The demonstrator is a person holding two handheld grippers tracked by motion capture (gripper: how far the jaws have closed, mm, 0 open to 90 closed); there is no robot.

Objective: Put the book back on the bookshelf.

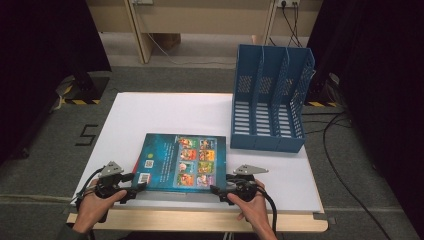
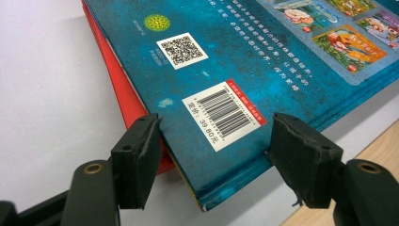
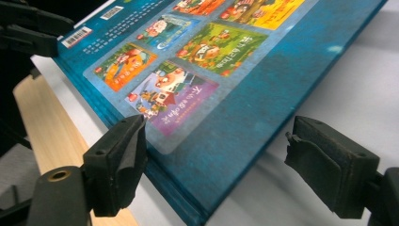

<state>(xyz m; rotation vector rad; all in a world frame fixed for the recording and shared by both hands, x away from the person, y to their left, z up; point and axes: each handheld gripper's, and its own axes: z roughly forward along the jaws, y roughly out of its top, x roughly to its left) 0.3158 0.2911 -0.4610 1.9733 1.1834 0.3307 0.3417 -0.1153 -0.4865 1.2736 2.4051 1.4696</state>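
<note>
Blue book (image 1: 182,161) lay on the bench (image 1: 150,112); left claw (image 2: 214,155) and right claw (image 3: 214,169), both wide, straddled its near corners, apparently to lift it level.

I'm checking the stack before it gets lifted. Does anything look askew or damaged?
The books aren't squared up: a red book pokes out from under the blue book along its left edge. The blue book's near corner looks slightly scuffed. Both grippers are open at its near corners.
</note>
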